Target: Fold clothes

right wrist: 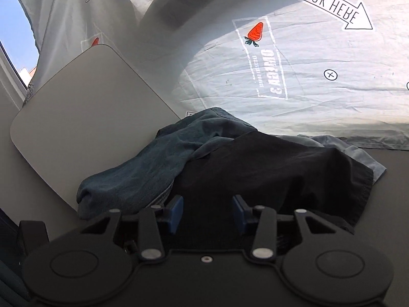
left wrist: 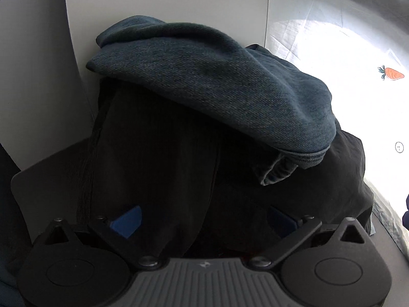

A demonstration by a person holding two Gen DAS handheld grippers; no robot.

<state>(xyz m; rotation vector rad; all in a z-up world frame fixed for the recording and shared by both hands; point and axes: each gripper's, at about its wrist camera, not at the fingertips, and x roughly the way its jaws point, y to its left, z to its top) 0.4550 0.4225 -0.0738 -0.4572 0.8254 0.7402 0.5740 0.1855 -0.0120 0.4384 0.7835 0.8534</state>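
Observation:
A pile of clothes lies on a dark surface. In the left wrist view a teal denim-like garment lies on top of a black garment. My left gripper is open, its blue pads wide apart, right against the black cloth. In the right wrist view the black garment lies in front, the teal garment to its left and a light blue garment behind it on the right. My right gripper is open at the near edge of the black garment, with nothing between its pads.
A white board leans behind the pile on the left; it also shows in the left wrist view. A white printed sheet with a carrot picture lies beyond. The dark table extends right. A window is at far left.

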